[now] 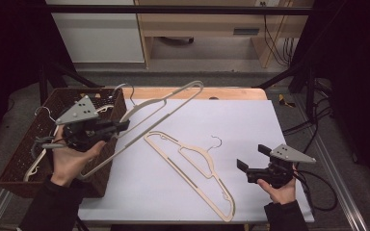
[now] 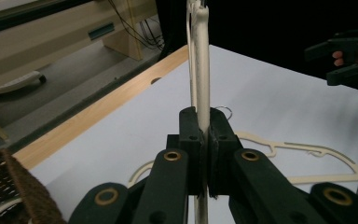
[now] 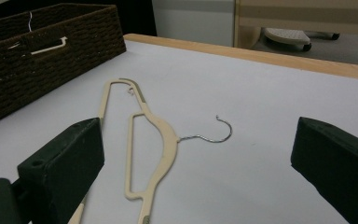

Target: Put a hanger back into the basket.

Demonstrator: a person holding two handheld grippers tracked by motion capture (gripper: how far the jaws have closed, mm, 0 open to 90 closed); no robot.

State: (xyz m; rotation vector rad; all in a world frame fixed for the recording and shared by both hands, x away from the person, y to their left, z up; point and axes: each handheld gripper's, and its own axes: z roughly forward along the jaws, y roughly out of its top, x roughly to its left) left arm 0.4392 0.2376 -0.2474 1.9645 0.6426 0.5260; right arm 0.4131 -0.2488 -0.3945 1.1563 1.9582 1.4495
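My left gripper (image 1: 124, 126) is shut on a beige hanger (image 1: 164, 117) and holds it tilted in the air over the table's left side, beside the basket. In the left gripper view the jaws (image 2: 204, 135) pinch the hanger's thin bar (image 2: 200, 56), which rises straight up between them. A second beige hanger (image 1: 207, 166) with a wire hook lies flat on the white table cover. My right gripper (image 1: 251, 156) hovers open at the front right, just right of that hanger. The right gripper view has this gripper (image 3: 200, 149) spread wide, with the flat hanger (image 3: 154, 135) ahead.
A brown wicker basket (image 1: 77, 90) with several more hangers stands off the table's left edge. Its wall (image 3: 51, 51) is visible at far left in the right gripper view. The white cover (image 1: 231, 120) ends at a wooden strip at the back. Cables trail at the right.
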